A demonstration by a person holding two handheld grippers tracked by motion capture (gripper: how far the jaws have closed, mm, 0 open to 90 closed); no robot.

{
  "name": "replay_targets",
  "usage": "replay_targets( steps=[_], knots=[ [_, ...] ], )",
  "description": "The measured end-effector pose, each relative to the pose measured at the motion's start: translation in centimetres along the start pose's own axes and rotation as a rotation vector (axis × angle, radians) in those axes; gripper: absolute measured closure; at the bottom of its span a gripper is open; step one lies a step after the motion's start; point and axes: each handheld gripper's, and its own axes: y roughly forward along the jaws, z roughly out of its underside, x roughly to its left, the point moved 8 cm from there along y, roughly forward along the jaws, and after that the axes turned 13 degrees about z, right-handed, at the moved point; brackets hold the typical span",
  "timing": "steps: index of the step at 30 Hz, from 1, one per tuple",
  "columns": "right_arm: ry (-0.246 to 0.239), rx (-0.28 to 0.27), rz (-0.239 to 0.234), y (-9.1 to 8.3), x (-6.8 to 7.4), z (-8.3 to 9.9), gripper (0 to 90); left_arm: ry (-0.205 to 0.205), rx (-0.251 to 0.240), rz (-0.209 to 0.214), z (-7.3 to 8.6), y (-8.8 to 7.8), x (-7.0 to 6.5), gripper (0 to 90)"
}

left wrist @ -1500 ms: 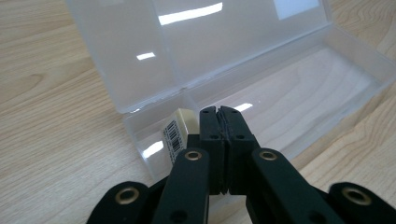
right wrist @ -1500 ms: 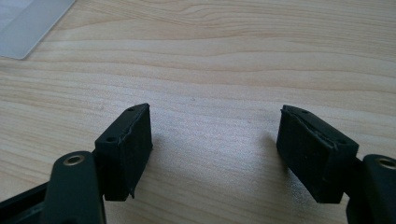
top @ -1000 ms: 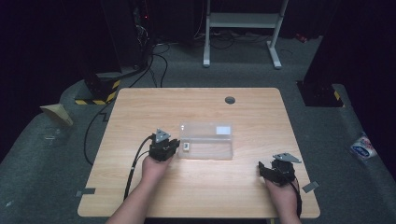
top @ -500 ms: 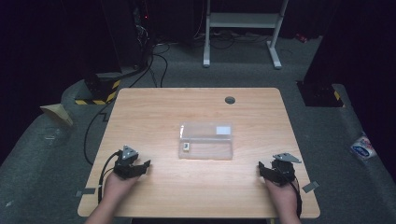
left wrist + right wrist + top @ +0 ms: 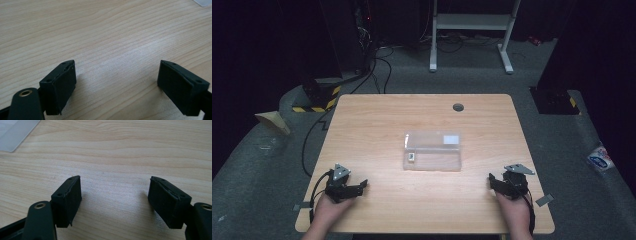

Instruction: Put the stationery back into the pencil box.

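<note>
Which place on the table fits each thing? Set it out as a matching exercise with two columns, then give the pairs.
Things:
1. clear box
2. left hand-held gripper
3. right hand-held gripper
4. hole

Places:
A. near the table's far edge
B. near front corner, at the view's left
C. middle of the table
D. near front corner, at the view's right

Pairs: 1-C, 2-B, 3-D, 4-A

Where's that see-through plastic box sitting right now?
In the high view the clear box lies near the middle of the wooden table, closed, ahead of both grippers and touched by neither.
</note>
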Motion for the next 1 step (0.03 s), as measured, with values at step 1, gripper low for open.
replay_targets(
  steps=[1],
  knots=[
    [-0.001, -0.001, 0.0, 0.01, -0.02, -0.01, 26.4, 0.002, 0.001, 0.0, 0.01, -0.02, 0.01, 15.7]
  ],
)
